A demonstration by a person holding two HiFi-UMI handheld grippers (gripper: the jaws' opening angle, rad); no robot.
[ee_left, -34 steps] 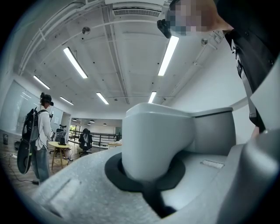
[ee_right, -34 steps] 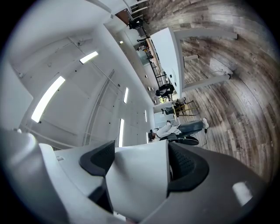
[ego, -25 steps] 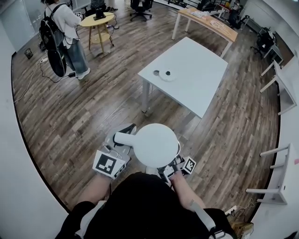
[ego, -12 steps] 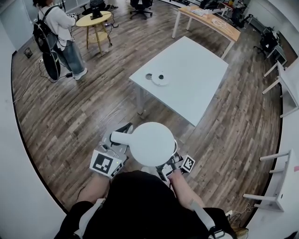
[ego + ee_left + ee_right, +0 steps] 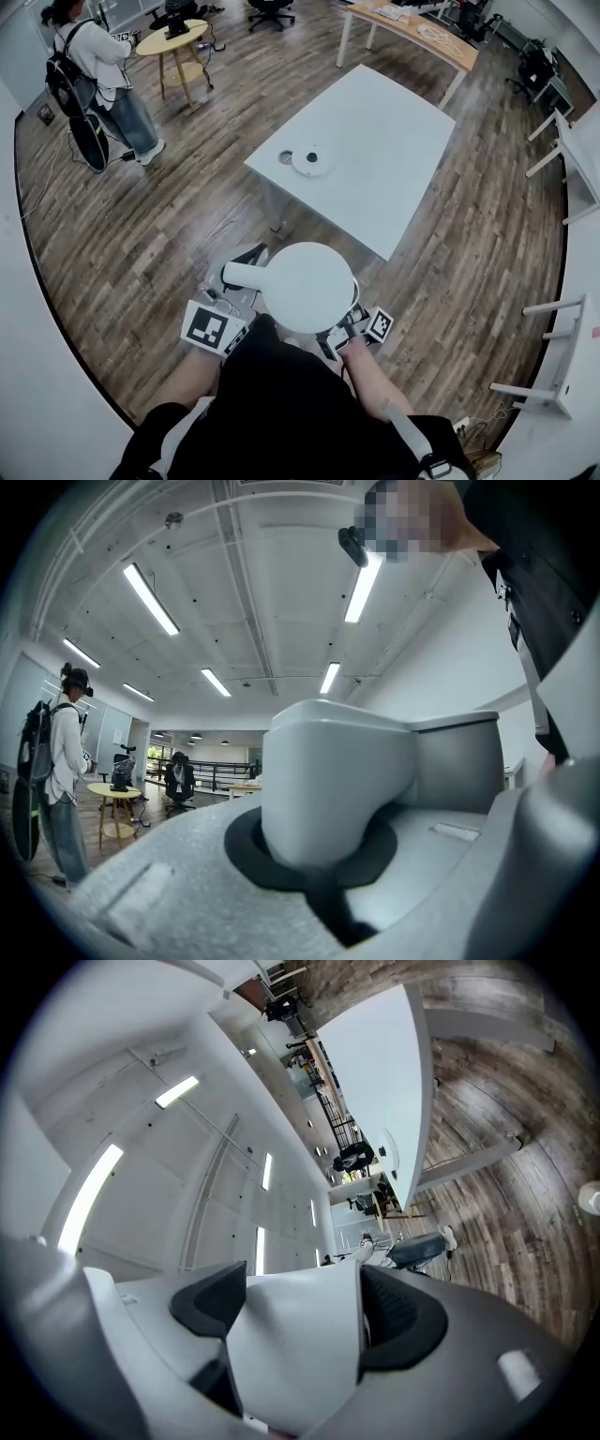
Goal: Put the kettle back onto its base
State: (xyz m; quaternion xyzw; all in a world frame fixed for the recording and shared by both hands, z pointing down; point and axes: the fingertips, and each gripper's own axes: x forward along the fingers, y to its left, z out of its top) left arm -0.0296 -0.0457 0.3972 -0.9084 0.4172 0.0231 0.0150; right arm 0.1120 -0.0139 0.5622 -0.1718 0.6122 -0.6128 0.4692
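In the head view a white kettle (image 5: 309, 286) hangs in front of the person's body, seen from above, its handle (image 5: 240, 275) pointing left. My left gripper (image 5: 244, 270) is shut on that handle; in the left gripper view the white handle (image 5: 328, 780) sits clamped between the dark pads. My right gripper (image 5: 350, 324) is tucked under the kettle's right side, shut on a white part of the kettle (image 5: 295, 1335). The round white base (image 5: 310, 159) lies near the left corner of a white table (image 5: 394, 141), well ahead of the kettle.
Wood floor lies between me and the table. A person with a backpack (image 5: 89, 70) stands at the far left beside a round yellow table (image 5: 173, 37). A long wooden desk (image 5: 412, 28) runs behind; white furniture (image 5: 572, 131) lines the right.
The white table and base have drawn closer and shifted left in the head view. The kettle stays held the same way by both grippers.
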